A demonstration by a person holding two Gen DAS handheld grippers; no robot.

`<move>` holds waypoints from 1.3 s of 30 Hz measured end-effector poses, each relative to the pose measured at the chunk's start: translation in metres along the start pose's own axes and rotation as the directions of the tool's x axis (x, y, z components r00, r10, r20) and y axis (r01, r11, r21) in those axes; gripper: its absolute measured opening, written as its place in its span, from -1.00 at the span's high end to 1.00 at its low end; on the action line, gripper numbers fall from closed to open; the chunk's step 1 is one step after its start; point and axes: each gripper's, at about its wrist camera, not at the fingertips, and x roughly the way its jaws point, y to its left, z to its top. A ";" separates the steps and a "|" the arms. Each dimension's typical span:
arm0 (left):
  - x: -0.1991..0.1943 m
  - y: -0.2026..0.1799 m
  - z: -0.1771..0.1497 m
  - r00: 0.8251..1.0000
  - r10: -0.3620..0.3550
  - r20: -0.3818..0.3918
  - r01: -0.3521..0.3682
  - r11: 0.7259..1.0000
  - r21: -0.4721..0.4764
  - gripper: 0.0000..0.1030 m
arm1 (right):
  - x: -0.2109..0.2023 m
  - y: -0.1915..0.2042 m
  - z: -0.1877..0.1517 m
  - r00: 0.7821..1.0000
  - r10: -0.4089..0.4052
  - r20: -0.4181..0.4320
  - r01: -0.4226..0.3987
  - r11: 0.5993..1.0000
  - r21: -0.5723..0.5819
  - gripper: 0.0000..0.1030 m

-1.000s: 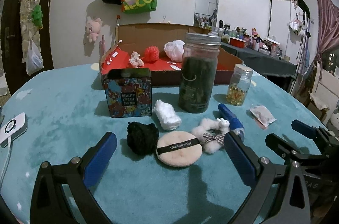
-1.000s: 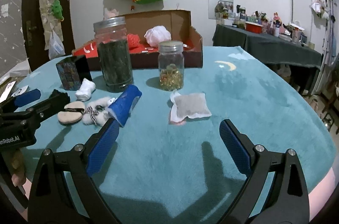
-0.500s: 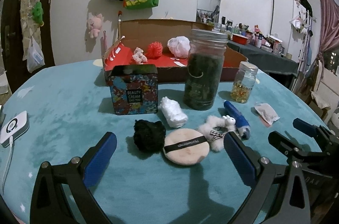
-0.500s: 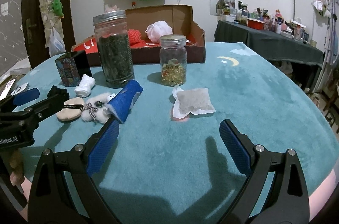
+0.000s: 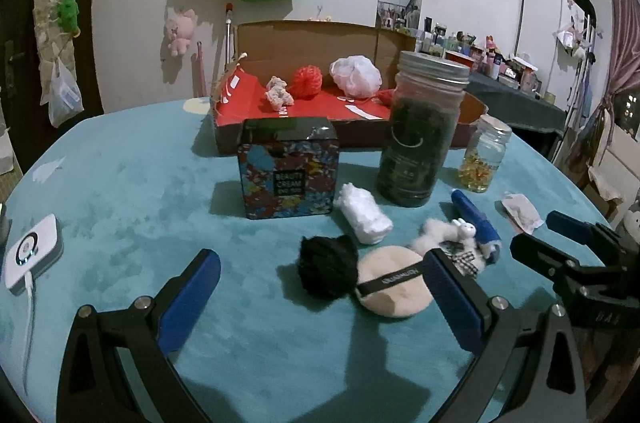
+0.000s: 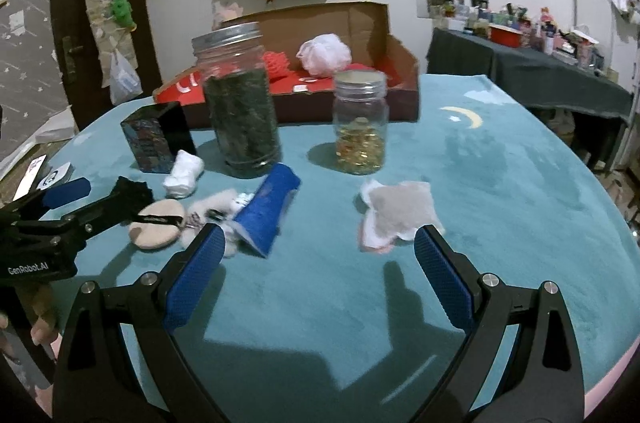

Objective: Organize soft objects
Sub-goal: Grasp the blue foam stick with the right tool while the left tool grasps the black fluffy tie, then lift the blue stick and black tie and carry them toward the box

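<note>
While both grippers hang over the teal surface (image 5: 120,183) with jaws spread wide and holding nothing, the views have crept forward over the last second: the soft things sit larger and lower in frame than before. I read that as an approach, no pickup begun.

Nearest the left gripper (image 5: 320,287), at lower centre of its view, lie a black puff (image 5: 328,273) and a powder pad (image 5: 394,283), touching. The right-hand finger covers part of the pad's edge. Just behind, a white fluffy toy (image 5: 444,231) rests against a blue tube (image 5: 476,219), and a white roll (image 5: 364,213) lies beside the patterned tin (image 5: 288,169).

Nearest the right gripper (image 6: 316,271), at centre right of its view, is a flat sachet (image 6: 400,215), apart from the rest.

Further back stand the dark jar (image 5: 422,131) and small jar (image 5: 484,155), hard goods to be left alone, I judge.

Farthest, at upper centre, the cardboard box (image 5: 304,39) holds a red ball (image 5: 306,83), a white pouf (image 5: 356,77) and a small pale toy (image 5: 279,95), so it looks like the destination. Its front right corner hides behind the dark jar. The white toy's shape is hard to make out.
</note>
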 end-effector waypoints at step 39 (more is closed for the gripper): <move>0.035 -0.026 0.037 0.937 -0.292 -0.192 0.307 0.950 0.053 0.45 | 0.039 -0.026 0.039 0.904 0.388 -0.180 -0.349 0.912 0.217 0.65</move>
